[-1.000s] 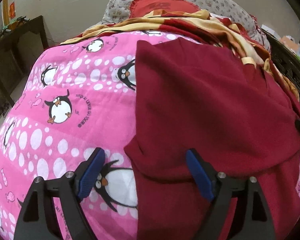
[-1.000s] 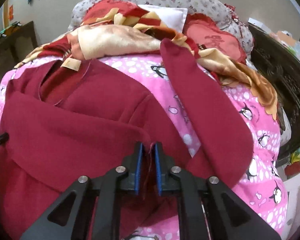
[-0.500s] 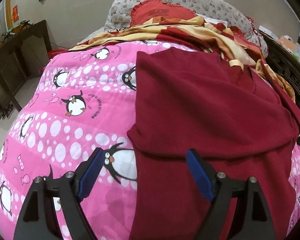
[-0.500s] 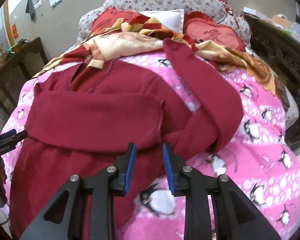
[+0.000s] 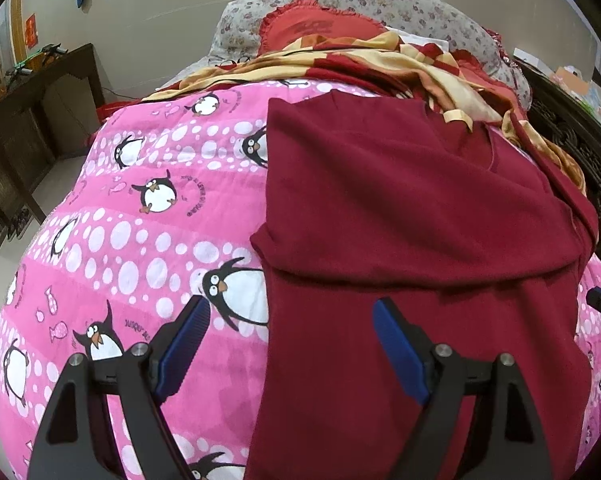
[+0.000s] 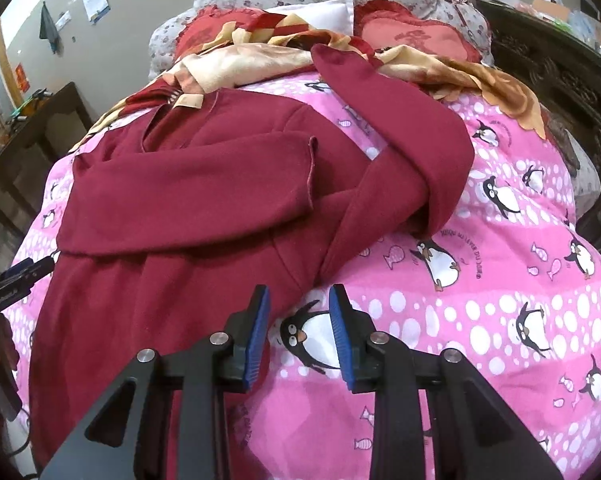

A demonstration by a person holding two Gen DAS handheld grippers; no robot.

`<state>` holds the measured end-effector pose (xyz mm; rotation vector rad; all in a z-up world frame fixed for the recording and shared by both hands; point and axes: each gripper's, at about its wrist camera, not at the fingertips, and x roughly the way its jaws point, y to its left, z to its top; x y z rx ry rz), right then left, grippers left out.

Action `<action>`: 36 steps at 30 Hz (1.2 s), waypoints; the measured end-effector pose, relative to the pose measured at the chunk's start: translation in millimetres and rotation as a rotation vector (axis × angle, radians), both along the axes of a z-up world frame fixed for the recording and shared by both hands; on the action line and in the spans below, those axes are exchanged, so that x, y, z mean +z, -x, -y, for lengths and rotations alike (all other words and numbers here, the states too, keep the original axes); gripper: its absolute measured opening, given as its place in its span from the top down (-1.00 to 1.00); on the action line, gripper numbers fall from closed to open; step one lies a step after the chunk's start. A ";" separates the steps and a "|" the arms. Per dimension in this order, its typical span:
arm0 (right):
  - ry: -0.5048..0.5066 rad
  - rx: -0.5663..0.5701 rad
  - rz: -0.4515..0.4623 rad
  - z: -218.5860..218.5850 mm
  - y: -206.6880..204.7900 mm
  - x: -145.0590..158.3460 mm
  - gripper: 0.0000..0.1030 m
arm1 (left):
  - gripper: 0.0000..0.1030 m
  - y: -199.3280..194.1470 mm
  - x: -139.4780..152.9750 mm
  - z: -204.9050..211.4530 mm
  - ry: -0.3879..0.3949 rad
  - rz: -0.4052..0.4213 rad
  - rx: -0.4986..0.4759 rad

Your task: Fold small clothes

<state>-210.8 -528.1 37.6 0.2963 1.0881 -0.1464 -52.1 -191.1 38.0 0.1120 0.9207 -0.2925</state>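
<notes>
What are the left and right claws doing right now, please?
Left claw: open, empty, above the maroon sweater.
Right claw: open, empty, above the pink penguin quilt.

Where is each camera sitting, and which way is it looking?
Left wrist: sits on the left tongs, looking up the bed toward the pillows, over the dark red top's left edge; its own open blue-tipped fingers show.
Right wrist: sits on the right tongs, looking the same way over the top's right side and its loose sleeve; its open fingers show, and the left tongs peek in at the left edge.
Shared: the dark red top, the pink penguin quilt, and the pillows.
</notes>
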 end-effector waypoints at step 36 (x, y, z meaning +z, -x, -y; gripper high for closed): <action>-0.221 -0.184 0.046 45.2 -26.0 -37.5 0.29 | -1.00 -55.0 -42.1 12.5 0.123 -0.076 0.020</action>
